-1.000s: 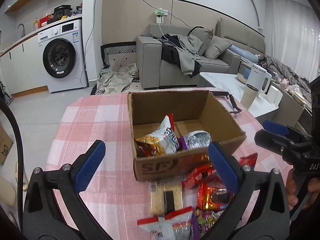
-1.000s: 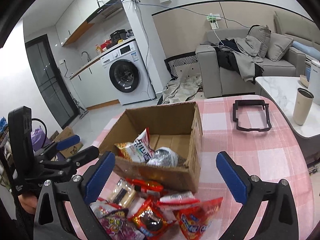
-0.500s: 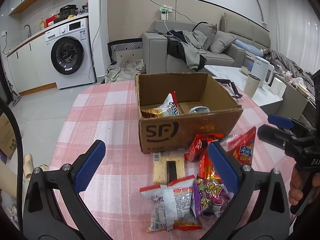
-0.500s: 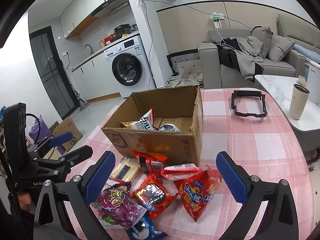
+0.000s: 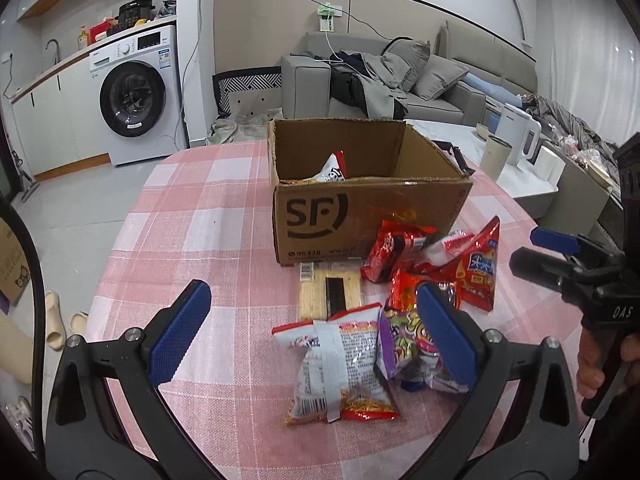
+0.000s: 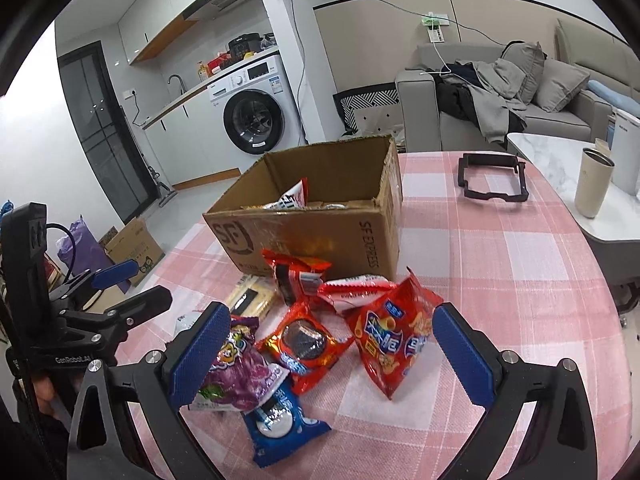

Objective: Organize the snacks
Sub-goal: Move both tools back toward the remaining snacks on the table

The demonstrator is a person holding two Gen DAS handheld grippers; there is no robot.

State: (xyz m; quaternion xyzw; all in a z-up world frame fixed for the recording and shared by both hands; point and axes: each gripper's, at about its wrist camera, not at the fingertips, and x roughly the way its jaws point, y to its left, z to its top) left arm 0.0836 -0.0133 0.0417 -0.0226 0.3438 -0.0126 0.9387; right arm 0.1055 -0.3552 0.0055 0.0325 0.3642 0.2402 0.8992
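A cardboard box (image 5: 372, 220) (image 6: 320, 236) marked SF stands on the pink checked tablecloth (image 5: 224, 240) with a few snack packs inside. In front of it lies a heap of snacks: a white and red packet (image 5: 340, 356), a purple bag (image 5: 408, 344) (image 6: 236, 376), a cracker pack (image 5: 330, 290), red bags (image 5: 472, 268) (image 6: 392, 340), a red cookie pack (image 6: 306, 340) and a blue cookie pack (image 6: 280, 424). My left gripper (image 5: 312, 332) hangs open above the white packet. My right gripper (image 6: 332, 356) is open over the red packs. Neither holds anything.
A black plastic frame (image 6: 492, 180) lies on the table's far right. Beyond the edge stands a low white table (image 6: 568, 160) with a beige cup (image 6: 594, 188) and kettle. A washing machine (image 5: 140, 96), sofa (image 5: 384, 84) and floor boxes (image 6: 132, 248) surround the table.
Both grippers have pulled back and lowered from over the box toward the snack heap in front of it. Both stay open and empty. The snacks have not moved.
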